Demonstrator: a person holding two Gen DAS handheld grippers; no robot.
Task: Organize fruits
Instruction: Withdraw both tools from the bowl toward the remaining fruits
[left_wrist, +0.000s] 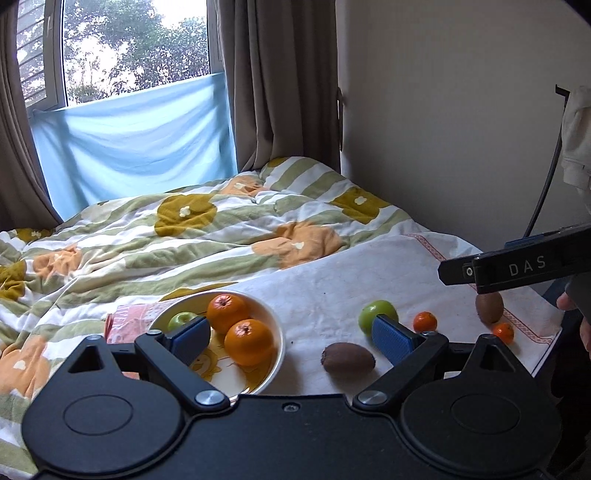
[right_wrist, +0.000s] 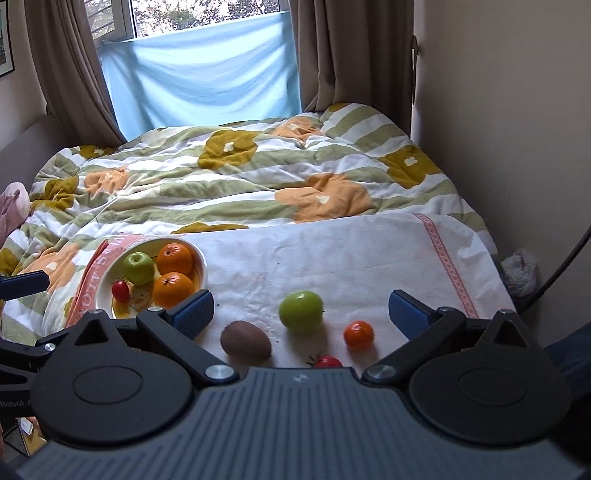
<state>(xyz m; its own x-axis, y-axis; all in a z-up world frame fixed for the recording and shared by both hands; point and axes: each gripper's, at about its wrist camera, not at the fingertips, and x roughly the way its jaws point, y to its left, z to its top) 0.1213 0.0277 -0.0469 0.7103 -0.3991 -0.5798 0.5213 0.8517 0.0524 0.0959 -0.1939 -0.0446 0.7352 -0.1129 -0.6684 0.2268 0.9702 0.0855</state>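
A white bowl (right_wrist: 201, 258) on the left of a white cloth holds two oranges (right_wrist: 174, 258), a green apple (right_wrist: 138, 267) and a small red tomato (right_wrist: 120, 290). Loose on the cloth lie a green apple (right_wrist: 301, 310), a kiwi (right_wrist: 245, 339), a small tangerine (right_wrist: 358, 334) and a red tomato (right_wrist: 327, 362). The left wrist view shows the bowl (left_wrist: 279, 332), the apple (left_wrist: 376, 314), a kiwi (left_wrist: 347, 356), a second kiwi (left_wrist: 489, 306) and two tangerines (left_wrist: 424, 321). My left gripper (left_wrist: 291, 336) is open and empty above the bowl and kiwi. My right gripper (right_wrist: 301, 314) is open and empty around the loose fruit.
The white cloth (right_wrist: 332, 251) with pink borders covers the bed's near end. A striped flowered quilt (right_wrist: 240, 177) lies behind it. A wall (right_wrist: 517, 110) stands close on the right. Curtains and a blue sheet (right_wrist: 203, 74) hang at the window. The right gripper's body (left_wrist: 517, 266) shows at the left view's right edge.
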